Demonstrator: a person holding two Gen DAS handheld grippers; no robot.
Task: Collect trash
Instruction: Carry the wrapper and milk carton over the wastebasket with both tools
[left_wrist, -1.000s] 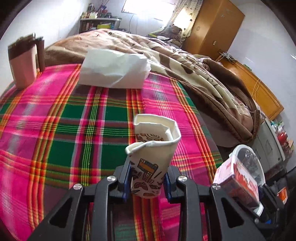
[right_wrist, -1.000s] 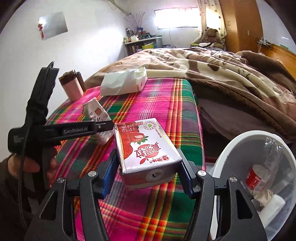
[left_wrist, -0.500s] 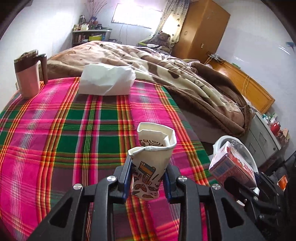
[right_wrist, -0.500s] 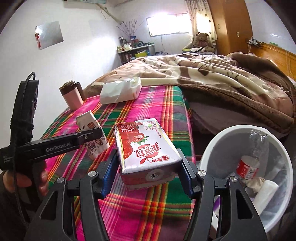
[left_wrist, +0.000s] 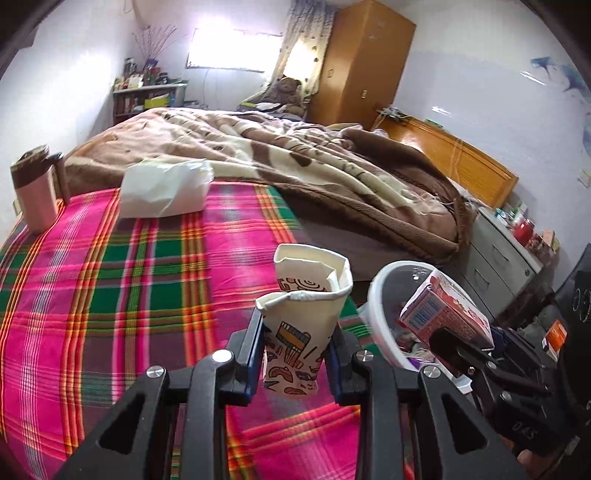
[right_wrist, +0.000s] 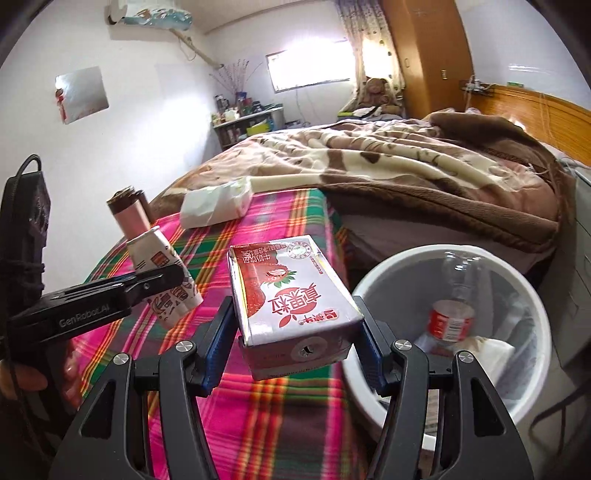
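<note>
My left gripper (left_wrist: 295, 354) is shut on a crushed paper cup (left_wrist: 301, 321) with printed drawings, held above the plaid cloth (left_wrist: 110, 295). My right gripper (right_wrist: 295, 332) is shut on a red and white drink carton (right_wrist: 291, 295), held above the cloth's right edge beside the white trash bin (right_wrist: 524, 402). The bin holds a plastic bottle (right_wrist: 452, 317) and crumpled paper. In the left wrist view the carton (left_wrist: 447, 314) hangs over the bin's rim (left_wrist: 376, 306). In the right wrist view the cup (right_wrist: 162, 280) sits to the left in the left gripper's fingers.
A white tissue pack (left_wrist: 162, 190) and a pink tumbler (left_wrist: 35, 192) stand at the far end of the cloth. A brown blanket (left_wrist: 332, 166) covers the bed behind. A grey cabinet (left_wrist: 509, 258) stands right of the bin.
Both grippers have moved right and back toward the bin with their loads. The bin now shows larger in both views, and the carton is over its rim.
</note>
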